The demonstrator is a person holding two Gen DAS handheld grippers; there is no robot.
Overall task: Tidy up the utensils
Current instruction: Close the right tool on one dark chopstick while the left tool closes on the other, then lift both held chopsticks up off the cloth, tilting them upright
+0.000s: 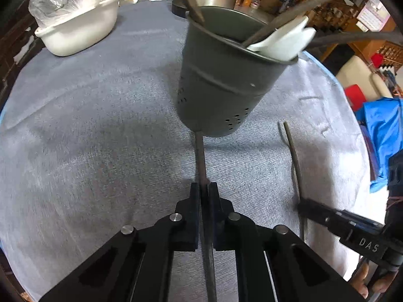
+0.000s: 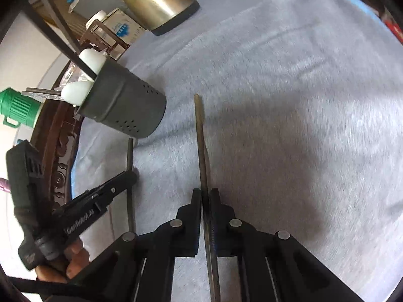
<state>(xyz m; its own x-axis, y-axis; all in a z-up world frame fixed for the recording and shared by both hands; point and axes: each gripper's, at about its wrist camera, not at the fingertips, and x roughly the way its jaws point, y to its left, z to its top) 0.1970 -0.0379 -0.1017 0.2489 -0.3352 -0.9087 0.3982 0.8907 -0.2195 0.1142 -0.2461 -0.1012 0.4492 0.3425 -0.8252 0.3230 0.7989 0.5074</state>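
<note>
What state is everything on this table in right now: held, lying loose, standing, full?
left hand-held gripper: shut on a chopstick.
left chopstick: gripped, far end by the holder's base.
right hand-held gripper: shut on a chopstick.
right chopstick: gripped, far end over the cloth.
utensil holder: upright, holding white spoons and sticks.
white tub: holding a plastic bag.
metal kettle: standing on the cloth.

Two dark chopsticks (image 1: pixel 201 156) (image 1: pixel 293 156) lie on the cloth, each in one of two grippers (image 1: pixel 204 188) (image 2: pixel 205 193). One grey perforated holder (image 1: pixel 221 80) stands centre-frame, one white tub (image 1: pixel 78 27) upper left, one metal kettle (image 2: pixel 161 0) on top.
</note>
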